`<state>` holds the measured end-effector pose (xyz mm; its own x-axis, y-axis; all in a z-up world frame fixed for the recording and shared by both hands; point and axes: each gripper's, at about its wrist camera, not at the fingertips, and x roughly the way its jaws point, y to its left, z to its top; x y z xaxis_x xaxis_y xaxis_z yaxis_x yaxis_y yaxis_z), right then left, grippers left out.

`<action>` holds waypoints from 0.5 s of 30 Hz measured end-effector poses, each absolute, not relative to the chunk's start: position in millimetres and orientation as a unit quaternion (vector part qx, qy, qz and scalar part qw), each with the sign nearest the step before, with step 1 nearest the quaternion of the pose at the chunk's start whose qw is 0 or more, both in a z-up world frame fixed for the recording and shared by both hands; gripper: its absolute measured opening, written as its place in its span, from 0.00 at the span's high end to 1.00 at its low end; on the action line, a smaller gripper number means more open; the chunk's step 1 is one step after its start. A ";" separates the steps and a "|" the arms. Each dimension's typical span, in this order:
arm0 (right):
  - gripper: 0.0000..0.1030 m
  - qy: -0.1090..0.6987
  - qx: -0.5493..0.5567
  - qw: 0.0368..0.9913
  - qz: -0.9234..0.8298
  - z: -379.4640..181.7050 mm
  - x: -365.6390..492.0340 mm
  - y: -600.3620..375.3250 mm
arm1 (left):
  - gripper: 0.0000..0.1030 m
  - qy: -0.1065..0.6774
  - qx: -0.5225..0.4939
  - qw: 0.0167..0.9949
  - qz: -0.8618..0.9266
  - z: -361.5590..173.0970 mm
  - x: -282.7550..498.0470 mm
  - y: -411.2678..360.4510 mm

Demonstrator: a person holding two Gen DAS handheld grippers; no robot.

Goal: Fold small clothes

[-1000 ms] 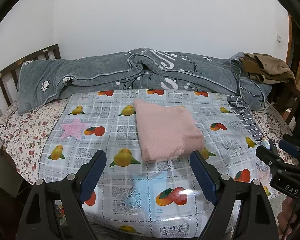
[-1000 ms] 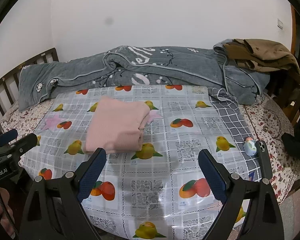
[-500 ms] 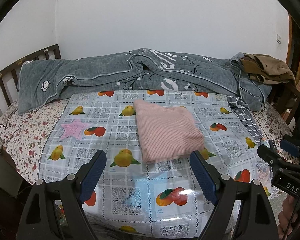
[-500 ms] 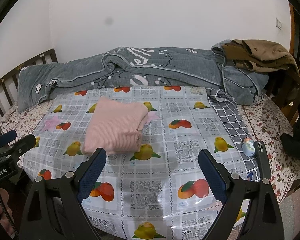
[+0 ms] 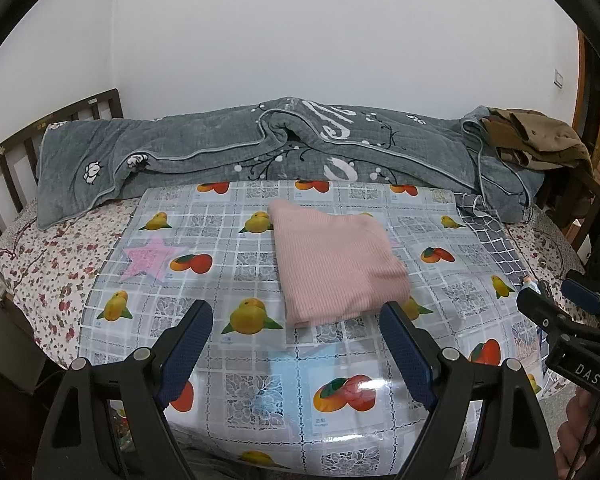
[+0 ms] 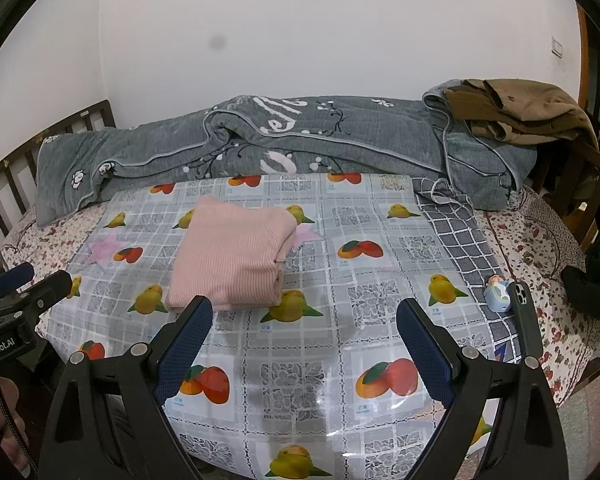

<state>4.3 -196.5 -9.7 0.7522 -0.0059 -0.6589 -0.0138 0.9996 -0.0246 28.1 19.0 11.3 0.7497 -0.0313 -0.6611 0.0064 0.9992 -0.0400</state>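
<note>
A folded pink ribbed garment [image 5: 336, 264] lies on the fruit-print plastic sheet [image 5: 236, 360] that covers the bed. It also shows in the right wrist view [image 6: 232, 256]. My left gripper [image 5: 296, 344] is open and empty, held back from the garment's near edge above the sheet. My right gripper [image 6: 304, 348] is open and empty, to the right of the garment and nearer than it. Each gripper appears at the edge of the other's view, the right one [image 5: 556, 320] and the left one [image 6: 24, 296].
A rumpled grey blanket [image 5: 260, 152] runs along the wall behind the sheet. Brown clothes [image 6: 516, 108] are piled at the back right. A small figurine [image 6: 498, 292] and a phone [image 6: 526, 320] lie at the sheet's right edge. A wooden bed rail [image 5: 16, 152] stands at the left.
Both grippers have stayed open and almost still. The views have shifted only slightly. The garment has not moved.
</note>
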 end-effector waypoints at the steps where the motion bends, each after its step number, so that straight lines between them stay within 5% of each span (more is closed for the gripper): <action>1: 0.11 0.352 -0.014 0.936 0.002 -9.2 4.3 -196.4 | 0.18 0.354 -0.018 0.935 -0.010 11.3 28.1 19.1; 15: 0.11 0.351 -0.016 0.936 0.002 -8.3 4.5 -196.9 | 0.18 0.353 -0.018 0.935 -0.011 11.6 27.5 19.3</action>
